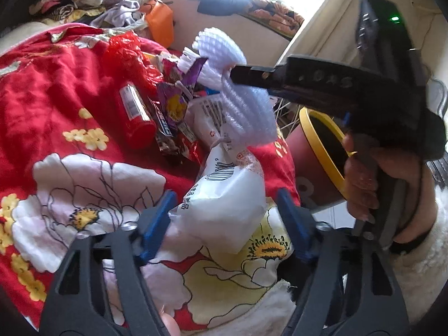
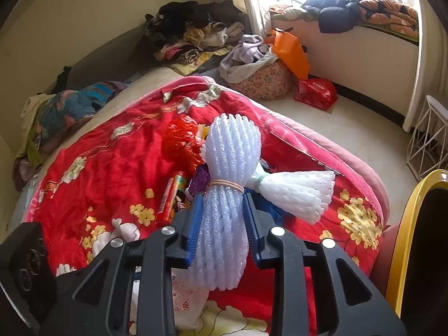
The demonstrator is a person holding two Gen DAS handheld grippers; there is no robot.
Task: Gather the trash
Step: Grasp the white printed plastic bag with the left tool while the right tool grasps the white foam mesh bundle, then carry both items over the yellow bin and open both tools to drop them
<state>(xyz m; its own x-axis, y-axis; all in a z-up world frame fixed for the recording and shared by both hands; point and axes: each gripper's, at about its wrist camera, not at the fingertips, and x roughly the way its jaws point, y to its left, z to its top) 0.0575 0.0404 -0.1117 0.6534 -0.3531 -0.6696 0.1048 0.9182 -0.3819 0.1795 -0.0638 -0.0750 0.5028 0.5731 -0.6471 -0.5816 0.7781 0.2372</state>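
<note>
Both grippers are black plastic frames with triangular cut-outs and round silver screws just behind the fingers; the left gripper and right gripper each carry ribbed blue pads. The right gripper's body has a row of round embossed marks behind its fingers and a green light further back. The hand wears a fluffy white sleeve and a dark wristband.

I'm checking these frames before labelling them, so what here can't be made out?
- Left wrist view: whether the left gripper pads press the white bag; left pad touches, right looks apart.
- Right wrist view: the bin is cut off by the edge; its inside is dark.
- Both views: wrappers under the foam net bundle, print unreadable.
</note>
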